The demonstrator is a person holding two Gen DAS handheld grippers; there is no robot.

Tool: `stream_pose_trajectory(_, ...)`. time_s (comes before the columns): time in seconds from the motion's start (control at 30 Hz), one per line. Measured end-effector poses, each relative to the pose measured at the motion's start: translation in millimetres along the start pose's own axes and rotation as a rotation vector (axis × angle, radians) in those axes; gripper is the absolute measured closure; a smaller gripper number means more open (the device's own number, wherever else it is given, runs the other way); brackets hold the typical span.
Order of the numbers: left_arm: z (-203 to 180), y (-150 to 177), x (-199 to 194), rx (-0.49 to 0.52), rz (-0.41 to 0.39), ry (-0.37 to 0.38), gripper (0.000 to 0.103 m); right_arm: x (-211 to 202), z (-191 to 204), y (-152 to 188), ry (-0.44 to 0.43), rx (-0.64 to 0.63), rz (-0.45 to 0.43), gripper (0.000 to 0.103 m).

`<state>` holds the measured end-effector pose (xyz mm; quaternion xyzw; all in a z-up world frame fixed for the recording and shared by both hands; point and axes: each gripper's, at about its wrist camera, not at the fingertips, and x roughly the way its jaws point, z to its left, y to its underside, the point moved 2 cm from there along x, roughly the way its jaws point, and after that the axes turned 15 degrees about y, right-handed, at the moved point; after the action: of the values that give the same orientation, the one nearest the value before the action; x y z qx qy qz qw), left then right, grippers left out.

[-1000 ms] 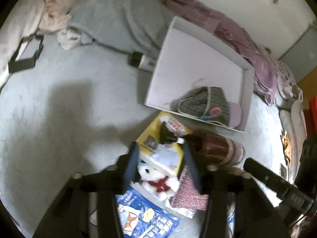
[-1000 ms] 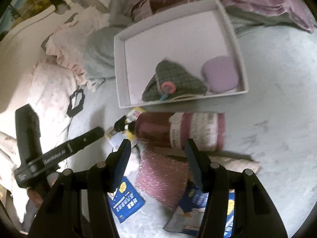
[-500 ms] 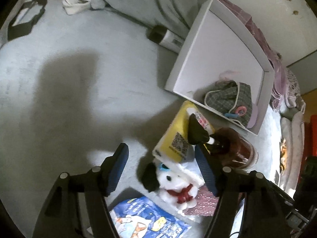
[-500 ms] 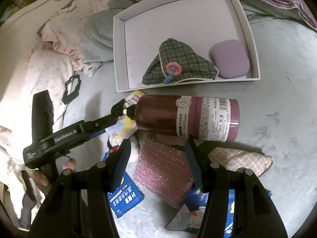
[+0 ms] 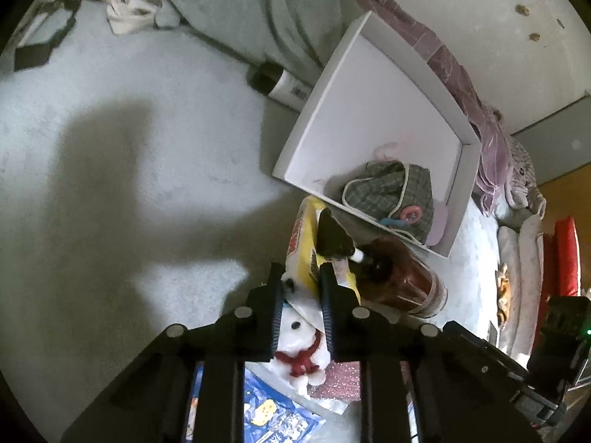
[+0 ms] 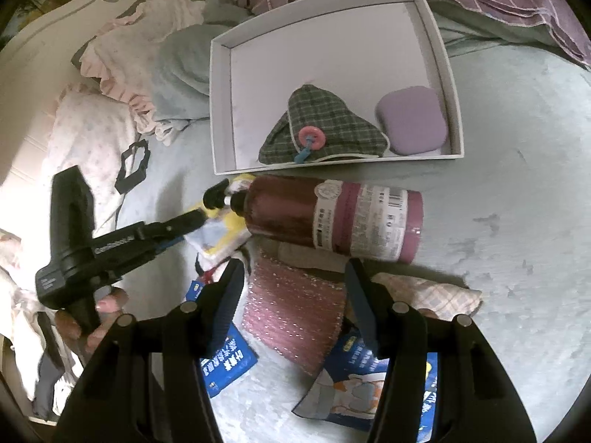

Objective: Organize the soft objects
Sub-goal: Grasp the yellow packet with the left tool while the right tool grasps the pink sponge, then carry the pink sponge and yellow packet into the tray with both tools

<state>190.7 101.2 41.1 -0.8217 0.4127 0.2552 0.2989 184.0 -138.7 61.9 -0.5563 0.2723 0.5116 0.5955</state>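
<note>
My left gripper is shut on a small white plush dog with a red bow, which lies on the bed beside a yellow pack. The left gripper also shows in the right wrist view. A white tray holds a green plaid cloth pouch and a soft purple pad. My right gripper is open and empty above a sparkly pink cloth. A checked cloth lies to its right.
A dark red pump bottle lies on its side in front of the tray. Blue printed packets lie near me. Pillows and a grey blanket lie behind, and a black-capped tube lies by the tray.
My left gripper was wide open half a second ago and has closed on the white plush dog. My right gripper has moved a little closer to the pink cloth and stays open.
</note>
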Motion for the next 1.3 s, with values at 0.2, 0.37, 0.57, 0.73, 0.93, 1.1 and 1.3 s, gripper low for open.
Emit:
stream_pose_trajectory(0.2,-24.9,6.3,-27.9,0.084,-0.065,-0.036,0.09,-5.3,-10.9,-0.1,0.038,0.009,-0.005,0.045)
stream_pose_trajectory(0.37,-48.7,13.9,-41.3,0.163,-0.09,-0.054,0.091,-5.8,-10.0,2.5,0.009,-0.02,0.005,0.045)
stream_pose_trajectory(0.57,-71.3,25.1,-45.7,0.258,-0.072,-0.028,0.091,5.6,0.1,7.3,-0.022,-0.103,0.054,0.045)
stream_pose_trajectory(0.73,-73.6,27.0,-26.2,0.286,-0.015,-0.052,0.091,19.9,6.4,9.4,-0.014,-0.169,0.066,0.045)
stream_pose_trajectory(0.93,-69.6,26.9,-21.8,0.283,-0.011,-0.082,0.091,23.1,13.5,12.0,0.008,-0.239,0.026,0.039)
stream_pose_trajectory(1.1,-67.0,25.8,-22.8,0.283,-0.018,-0.105,0.091,23.2,34.8,21.1,0.117,-0.369,-0.006,0.035)
stream_pose_trajectory(1.3,-66.4,25.4,-30.2,0.28,-0.031,-0.073,0.091,19.1,40.2,31.4,0.144,-0.439,0.059,0.034)
